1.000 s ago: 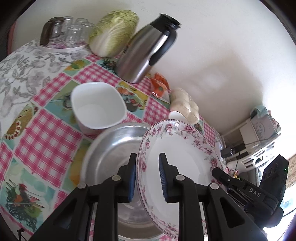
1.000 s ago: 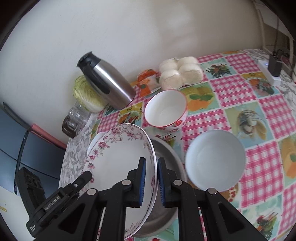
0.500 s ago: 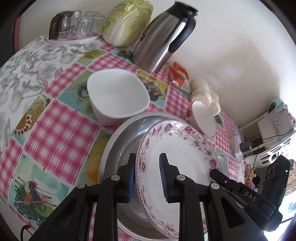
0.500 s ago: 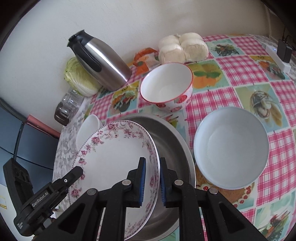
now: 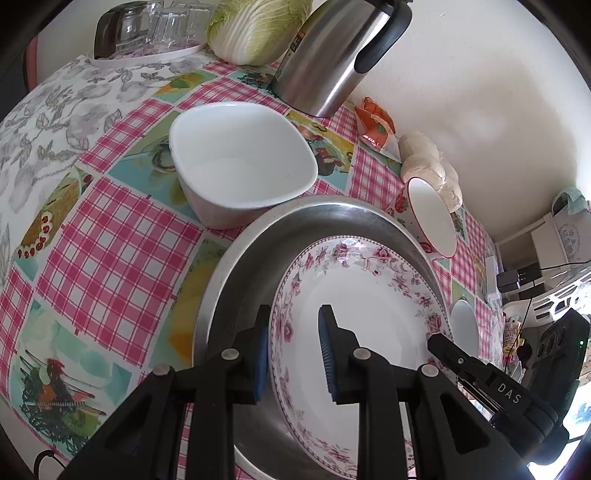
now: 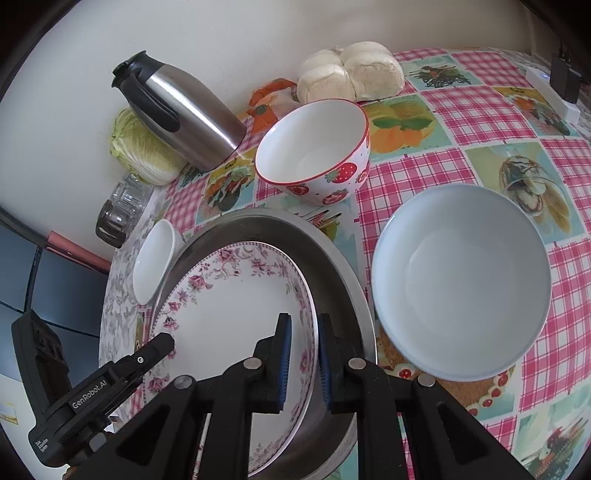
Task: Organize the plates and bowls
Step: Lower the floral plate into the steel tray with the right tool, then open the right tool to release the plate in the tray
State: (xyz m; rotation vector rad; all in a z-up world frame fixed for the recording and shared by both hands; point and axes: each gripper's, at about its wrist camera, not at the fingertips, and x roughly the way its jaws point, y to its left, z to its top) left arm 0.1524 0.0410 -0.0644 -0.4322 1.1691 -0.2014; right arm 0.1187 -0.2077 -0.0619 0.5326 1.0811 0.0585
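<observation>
A floral-rimmed plate lies inside a steel pan. My left gripper straddles the plate's near rim with its jaws parted wider than the rim. My right gripper straddles the opposite rim, its jaws close around it. A white squarish bowl stands left of the pan. A strawberry bowl stands behind the pan. A pale blue bowl sits to its right.
A steel thermos jug, a cabbage, a tray of glasses, an orange packet and a bag of buns line the wall. A power strip lies at the table's far right.
Both grippers lowered the plate from a tilted hold down into the steel pan. The left jaws have spread wider apart; the right jaws look slightly wider too.
</observation>
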